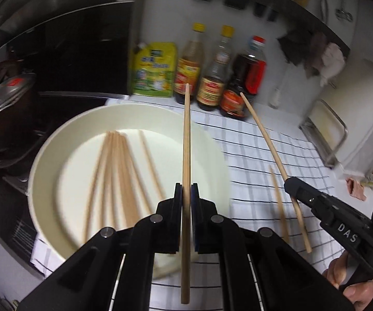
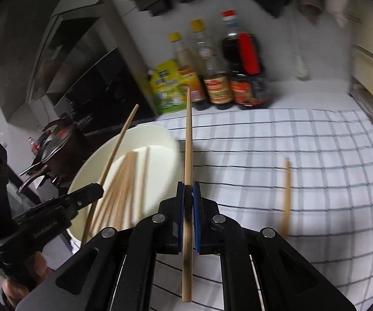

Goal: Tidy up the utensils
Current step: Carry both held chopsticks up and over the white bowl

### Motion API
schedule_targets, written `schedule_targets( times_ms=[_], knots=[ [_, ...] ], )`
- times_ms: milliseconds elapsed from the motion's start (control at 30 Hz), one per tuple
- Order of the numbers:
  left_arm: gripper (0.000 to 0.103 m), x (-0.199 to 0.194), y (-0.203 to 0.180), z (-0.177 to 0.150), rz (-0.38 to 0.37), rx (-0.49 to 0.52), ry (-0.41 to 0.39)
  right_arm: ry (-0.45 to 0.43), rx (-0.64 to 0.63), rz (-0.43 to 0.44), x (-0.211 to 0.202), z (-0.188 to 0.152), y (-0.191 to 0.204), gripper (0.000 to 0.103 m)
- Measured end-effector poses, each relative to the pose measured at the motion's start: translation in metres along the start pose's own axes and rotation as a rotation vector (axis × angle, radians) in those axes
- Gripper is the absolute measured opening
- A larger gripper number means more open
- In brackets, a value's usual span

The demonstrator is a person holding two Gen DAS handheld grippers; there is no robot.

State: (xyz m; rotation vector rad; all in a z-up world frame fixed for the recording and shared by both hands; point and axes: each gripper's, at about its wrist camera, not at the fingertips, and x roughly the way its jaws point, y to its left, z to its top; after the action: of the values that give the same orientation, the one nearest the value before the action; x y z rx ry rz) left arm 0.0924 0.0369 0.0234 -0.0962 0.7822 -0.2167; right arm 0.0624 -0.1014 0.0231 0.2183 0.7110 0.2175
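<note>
Both jaws pinch one chopstick each: the left gripper (image 1: 186,191) holds a chopstick (image 1: 186,140), the right gripper (image 2: 189,190) another chopstick (image 2: 188,140). Either thin stick could pivot and miss the bowl (image 1: 57,140) at centre left (one stray chopstick (image 2: 286,194) lies on the cloth (image 2: 303,150)).

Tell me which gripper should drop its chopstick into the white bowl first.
Left, probably. The left gripper already holds its chopstick over the white bowl. The right gripper holds its chopstick beside the rim, above the checked cloth.
</note>
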Motion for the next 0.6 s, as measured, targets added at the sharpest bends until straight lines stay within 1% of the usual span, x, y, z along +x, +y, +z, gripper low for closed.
schedule_targets(
  times_ms=[100,200,300,467,600],
  knots=[
    [0.007,0.002,0.031,0.006,0.044,-0.023,0.000,0.038,-0.035,0.036,0.028,0.008,0.031,0.006],
    [0.007,0.008,0.056,0.010,0.063,-0.045,0.012,0.087,-0.056,0.050,0.058,0.011,0.055,0.006],
    [0.007,0.017,0.071,0.010,0.071,-0.057,0.028,0.129,-0.079,0.064,0.080,0.010,0.074,0.006],
    [0.007,0.036,0.089,0.006,0.075,-0.081,0.075,0.190,-0.086,0.046,0.111,0.006,0.087,0.006],
    [0.008,0.046,0.102,0.003,0.078,-0.105,0.108,0.218,-0.087,0.024,0.123,0.002,0.089,0.006]
  ],
)
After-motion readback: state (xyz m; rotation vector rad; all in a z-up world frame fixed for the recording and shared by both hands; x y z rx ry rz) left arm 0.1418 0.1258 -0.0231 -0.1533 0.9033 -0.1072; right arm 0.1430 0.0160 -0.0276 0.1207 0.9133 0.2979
